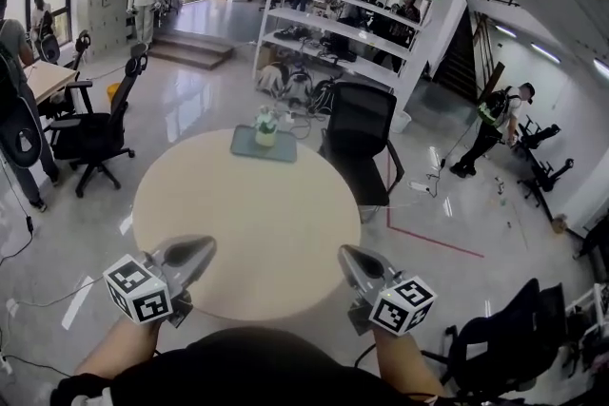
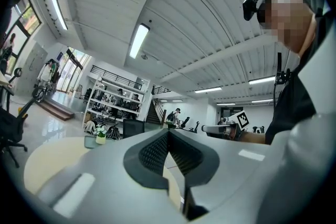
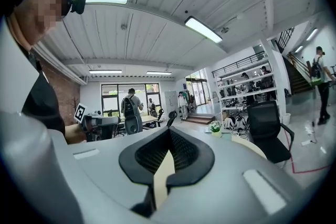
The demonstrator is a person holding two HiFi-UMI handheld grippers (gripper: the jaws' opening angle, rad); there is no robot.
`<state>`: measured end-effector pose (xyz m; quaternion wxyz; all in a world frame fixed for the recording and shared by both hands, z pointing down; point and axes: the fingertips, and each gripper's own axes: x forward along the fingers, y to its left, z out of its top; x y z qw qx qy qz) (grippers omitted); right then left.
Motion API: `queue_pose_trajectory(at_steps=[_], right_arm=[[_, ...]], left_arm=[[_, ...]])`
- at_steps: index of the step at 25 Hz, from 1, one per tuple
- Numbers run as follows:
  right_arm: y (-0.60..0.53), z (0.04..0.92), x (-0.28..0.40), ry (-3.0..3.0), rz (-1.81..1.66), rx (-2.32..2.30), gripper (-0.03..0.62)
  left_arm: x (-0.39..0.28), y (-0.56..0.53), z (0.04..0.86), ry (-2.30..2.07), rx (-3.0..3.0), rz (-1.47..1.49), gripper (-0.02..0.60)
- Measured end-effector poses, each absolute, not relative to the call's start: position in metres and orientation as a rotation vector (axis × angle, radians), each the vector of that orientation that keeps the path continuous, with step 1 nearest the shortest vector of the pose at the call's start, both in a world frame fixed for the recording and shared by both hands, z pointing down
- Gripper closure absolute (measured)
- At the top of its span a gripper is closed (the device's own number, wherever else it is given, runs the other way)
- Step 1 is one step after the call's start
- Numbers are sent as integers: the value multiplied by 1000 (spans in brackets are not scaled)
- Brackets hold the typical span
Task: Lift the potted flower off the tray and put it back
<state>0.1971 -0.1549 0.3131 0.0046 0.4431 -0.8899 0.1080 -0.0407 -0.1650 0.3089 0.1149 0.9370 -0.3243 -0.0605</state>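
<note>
The potted flower [image 1: 265, 127], white blooms in a pale pot, stands on a grey-green tray [image 1: 249, 147] at the far edge of the round beige table [image 1: 257, 223]. Both grippers hover over the table's near edge, far from the tray. My left gripper [image 1: 206, 247] is shut and holds nothing; my right gripper [image 1: 344, 254] is shut and holds nothing too. The left gripper view shows the potted flower [image 2: 101, 136] small at the left beyond my left gripper [image 2: 168, 131]. In the right gripper view the potted flower [image 3: 215, 127] is right of my right gripper [image 3: 168, 131].
A black office chair [image 1: 363, 140] stands against the table's far right side, and another black chair [image 1: 101, 130] is off to the left. White shelving [image 1: 343, 14] and several people fill the background. A red line [image 1: 433, 241] marks the floor at the right.
</note>
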Motion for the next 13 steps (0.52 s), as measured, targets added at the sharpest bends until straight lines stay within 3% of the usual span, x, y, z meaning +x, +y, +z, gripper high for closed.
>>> queue_pose_trajectory(at_steps=[13], right_arm=[[-170, 313, 205, -2784, 313, 1381, 582]], left_arm=[[-28, -179, 310, -898, 2731, -191, 583]])
